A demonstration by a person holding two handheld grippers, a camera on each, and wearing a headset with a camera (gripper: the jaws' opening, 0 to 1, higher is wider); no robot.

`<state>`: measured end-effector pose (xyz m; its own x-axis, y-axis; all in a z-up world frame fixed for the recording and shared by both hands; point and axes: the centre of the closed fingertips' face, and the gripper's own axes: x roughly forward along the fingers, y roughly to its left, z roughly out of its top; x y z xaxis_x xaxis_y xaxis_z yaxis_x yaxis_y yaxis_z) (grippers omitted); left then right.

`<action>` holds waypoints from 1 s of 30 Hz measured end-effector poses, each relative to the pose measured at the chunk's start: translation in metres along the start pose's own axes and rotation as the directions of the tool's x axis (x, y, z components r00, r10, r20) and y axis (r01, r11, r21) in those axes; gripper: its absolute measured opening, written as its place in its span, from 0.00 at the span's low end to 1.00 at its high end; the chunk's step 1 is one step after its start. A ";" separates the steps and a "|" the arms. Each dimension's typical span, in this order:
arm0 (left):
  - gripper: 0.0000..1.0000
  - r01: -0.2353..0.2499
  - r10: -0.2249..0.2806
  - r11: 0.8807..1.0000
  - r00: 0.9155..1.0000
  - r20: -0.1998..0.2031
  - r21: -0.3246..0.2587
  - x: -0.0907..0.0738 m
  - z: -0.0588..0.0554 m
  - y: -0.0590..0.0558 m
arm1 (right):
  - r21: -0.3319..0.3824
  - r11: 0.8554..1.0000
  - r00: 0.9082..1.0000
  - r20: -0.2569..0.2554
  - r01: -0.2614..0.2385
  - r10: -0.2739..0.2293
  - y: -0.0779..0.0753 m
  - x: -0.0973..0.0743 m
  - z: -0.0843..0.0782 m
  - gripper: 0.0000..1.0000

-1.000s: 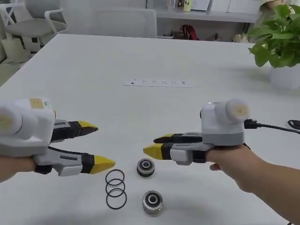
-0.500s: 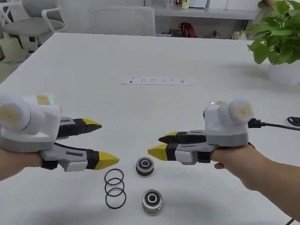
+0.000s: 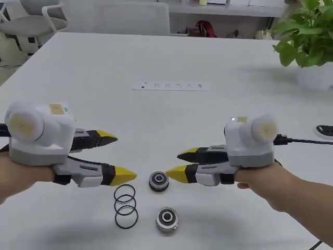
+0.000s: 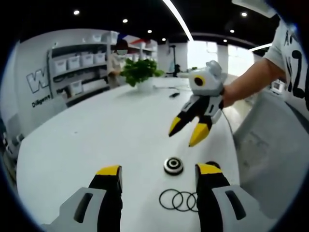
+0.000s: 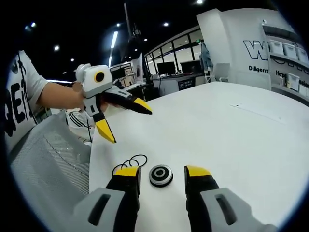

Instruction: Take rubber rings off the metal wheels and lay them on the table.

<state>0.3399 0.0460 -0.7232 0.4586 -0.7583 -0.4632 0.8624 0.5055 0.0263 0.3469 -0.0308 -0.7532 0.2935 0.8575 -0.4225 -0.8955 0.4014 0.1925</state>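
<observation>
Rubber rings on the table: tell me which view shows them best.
The head view: all three rubber rings lie in plain sight in a row, seen from above. The left gripper view shows them at a low angle, with one end behind a jaw. The right gripper view shows them small and partly behind a jaw.

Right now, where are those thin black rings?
In the head view, the black rings lie on the table just left of the metal wheels, near the left gripper.
</observation>
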 end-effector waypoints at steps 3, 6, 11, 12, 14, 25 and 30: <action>0.62 0.005 -0.005 1.000 1.000 -0.003 -0.004 0.003 -0.002 0.000 | -0.006 1.000 1.000 -0.008 0.005 -0.005 -0.003 -0.001 -0.005 0.33; 0.62 0.010 -0.010 1.000 1.000 -0.009 -0.008 0.007 -0.005 -0.001 | -0.006 1.000 1.000 -0.018 0.010 -0.010 -0.006 -0.001 -0.009 0.33; 0.61 0.022 -0.022 1.000 1.000 -0.018 -0.010 0.012 -0.007 -0.003 | -0.007 1.000 0.999 -0.031 0.008 -0.008 -0.008 0.000 -0.016 0.33; 0.61 0.023 -0.024 1.000 1.000 -0.020 -0.007 0.013 -0.008 -0.003 | -0.010 1.000 0.999 -0.035 0.008 -0.008 -0.008 0.000 -0.017 0.33; 0.61 0.027 -0.027 1.000 0.999 -0.021 -0.007 0.015 -0.008 -0.003 | -0.014 1.000 0.999 -0.042 0.007 -0.008 -0.008 0.001 -0.020 0.33; 0.60 0.050 -0.051 0.999 0.998 -0.034 -0.017 0.028 -0.014 -0.008 | -0.035 0.999 0.997 -0.074 -0.021 0.019 -0.002 0.011 -0.032 0.33; 0.59 0.061 -0.062 0.998 0.997 -0.039 -0.021 0.033 -0.016 -0.011 | -0.041 0.999 0.996 -0.085 -0.030 0.026 -0.001 0.015 -0.036 0.33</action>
<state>0.3416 0.0224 -0.7531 0.3960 -0.7715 -0.4979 0.8841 0.4669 -0.0204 0.3399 -0.0295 -0.7912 0.2403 0.8375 -0.4907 -0.9169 0.3619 0.1686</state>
